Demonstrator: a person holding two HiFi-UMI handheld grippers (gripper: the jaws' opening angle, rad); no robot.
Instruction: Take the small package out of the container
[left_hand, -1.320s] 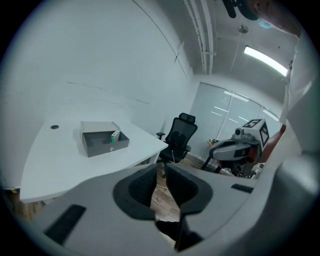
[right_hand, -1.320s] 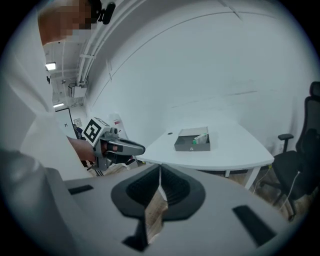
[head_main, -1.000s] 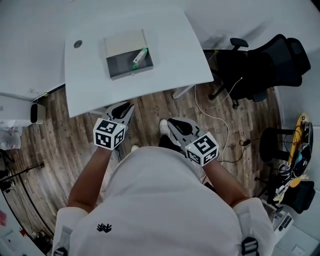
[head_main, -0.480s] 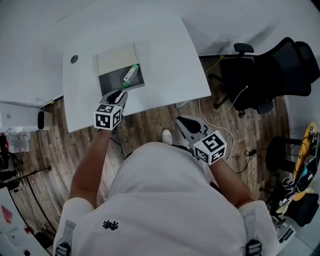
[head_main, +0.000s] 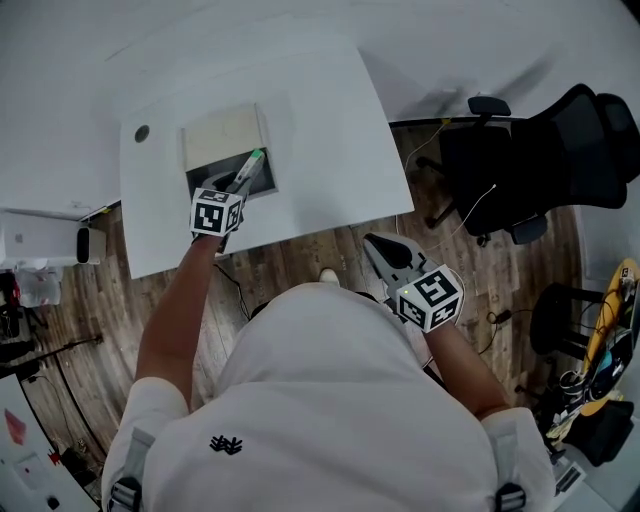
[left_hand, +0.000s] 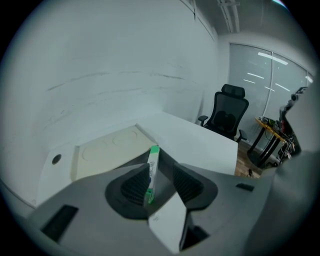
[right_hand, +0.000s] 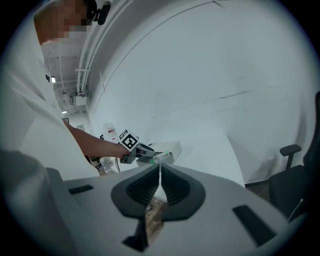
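Observation:
On the white table (head_main: 330, 130) stands a shallow container (head_main: 222, 132) with a beige lid part and a grey inside. A small white package with green ends (head_main: 248, 168) leans in it. My left gripper (head_main: 237, 186) reaches over the container's near rim. In the left gripper view the package (left_hand: 151, 167) stands between the jaws of the left gripper (left_hand: 161, 176), close to the left pad with a gap on the right; the jaws are opening. My right gripper (head_main: 379, 246) hangs shut and empty over the floor. The right gripper view shows the right gripper (right_hand: 160, 181) far from the package (right_hand: 161, 157).
A black office chair (head_main: 545, 150) stands right of the table, with cables on the wooden floor (head_main: 470, 270) below it. A round grommet hole (head_main: 141, 132) is in the table's left corner. White equipment (head_main: 40, 240) sits on the floor at left.
My left gripper has moved forward from below the table's near edge to over the container, up to the package. The right gripper has stayed over the floor.

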